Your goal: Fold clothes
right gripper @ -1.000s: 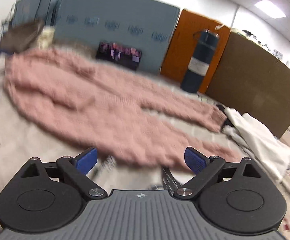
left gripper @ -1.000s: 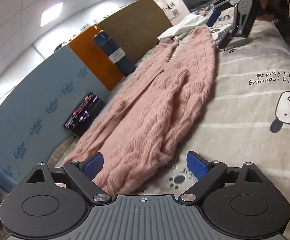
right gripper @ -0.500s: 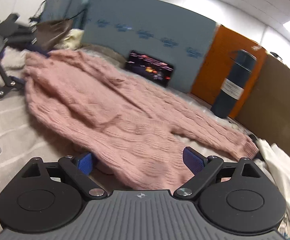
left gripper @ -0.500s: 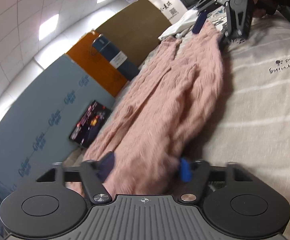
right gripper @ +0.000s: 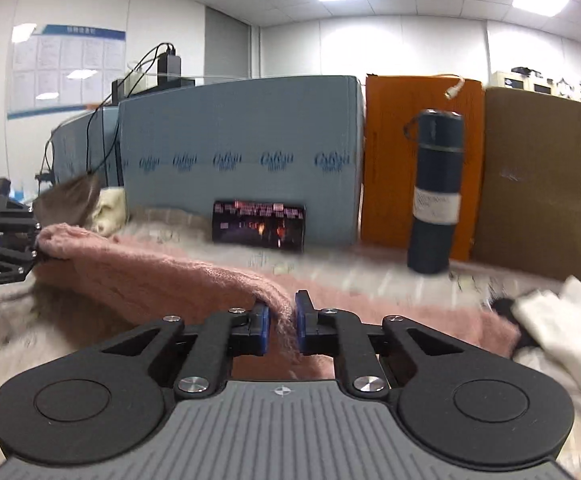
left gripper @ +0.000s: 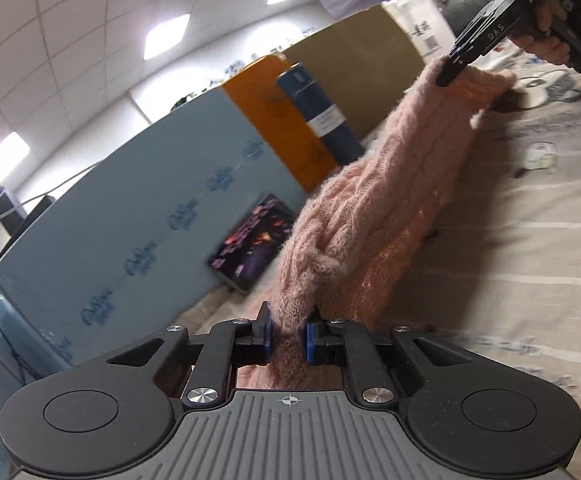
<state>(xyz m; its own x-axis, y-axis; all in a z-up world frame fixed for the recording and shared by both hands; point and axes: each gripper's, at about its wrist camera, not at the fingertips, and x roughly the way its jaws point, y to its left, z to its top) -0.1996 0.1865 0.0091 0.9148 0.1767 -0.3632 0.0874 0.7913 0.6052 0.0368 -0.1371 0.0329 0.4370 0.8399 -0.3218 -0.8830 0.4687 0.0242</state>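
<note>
A pink cable-knit sweater [left gripper: 374, 200] hangs stretched above the printed bedsheet [left gripper: 530, 240], held at two ends. My left gripper [left gripper: 288, 334] is shut on one edge of the knit, pinched between its blue pads. In the left wrist view the right gripper [left gripper: 456, 62], held by a hand, grips the far end. My right gripper [right gripper: 281, 328] is shut on the sweater [right gripper: 150, 276] edge. The left gripper [right gripper: 6, 240] shows at the far left of the right wrist view, holding the other end.
Along the back stand a blue foam panel [right gripper: 242, 160], an orange board [right gripper: 390, 152], a brown board [right gripper: 546, 184] and a dark blue flask [right gripper: 434, 196]. A lit phone [right gripper: 258, 226] leans on the foam. White cloth [right gripper: 562, 320] lies at the right.
Both grippers closed on the sweater's near edge and lifted it off the sheet. A second ago both were open above the flat sweater.
</note>
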